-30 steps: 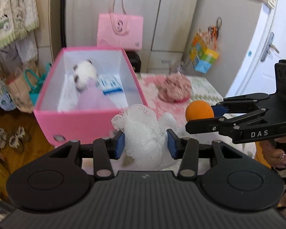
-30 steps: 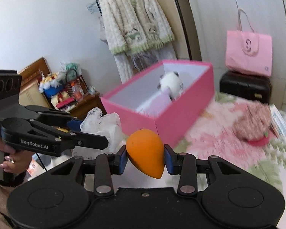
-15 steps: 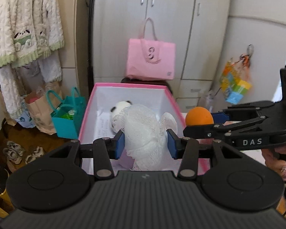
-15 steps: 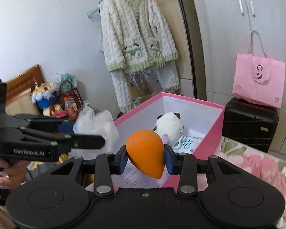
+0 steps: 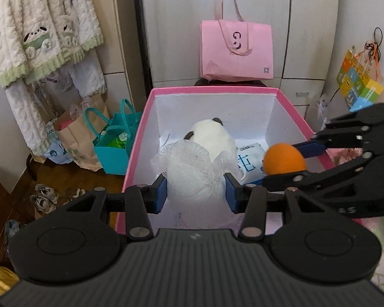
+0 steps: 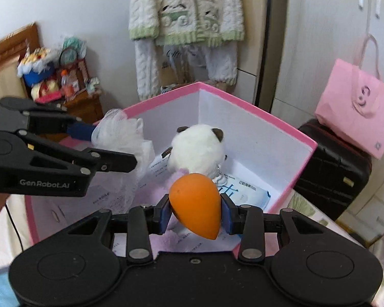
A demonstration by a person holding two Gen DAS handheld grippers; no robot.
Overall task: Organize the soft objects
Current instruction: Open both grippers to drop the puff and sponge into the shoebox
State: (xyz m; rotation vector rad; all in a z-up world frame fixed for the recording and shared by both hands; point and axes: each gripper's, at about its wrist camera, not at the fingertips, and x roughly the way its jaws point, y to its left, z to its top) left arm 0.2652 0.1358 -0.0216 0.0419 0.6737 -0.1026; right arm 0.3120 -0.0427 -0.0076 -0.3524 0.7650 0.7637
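My left gripper (image 5: 195,195) is shut on a white mesh bath puff (image 5: 192,171) and holds it over the near end of the pink box (image 5: 215,90). It also shows in the right wrist view (image 6: 120,133). My right gripper (image 6: 195,213) is shut on an orange egg-shaped sponge (image 6: 195,206), held over the box's right side; the sponge also shows in the left wrist view (image 5: 284,159). Inside the box lie a white panda plush (image 5: 215,134), a tissue pack (image 5: 251,158) and a lilac cloth (image 6: 153,192).
A pink tote bag (image 5: 236,48) sits on a black case (image 6: 330,158) behind the box. Teal and paper bags (image 5: 110,138) and shoes (image 5: 46,195) are on the floor at left. A knitted cardigan (image 5: 38,25) hangs on the wall. A wooden shelf of clutter (image 6: 56,76) stands at far left.
Both grippers have moved forward over the pink box, each still holding its object. The puff and the sponge now hang above the box's inside instead of in front of it.
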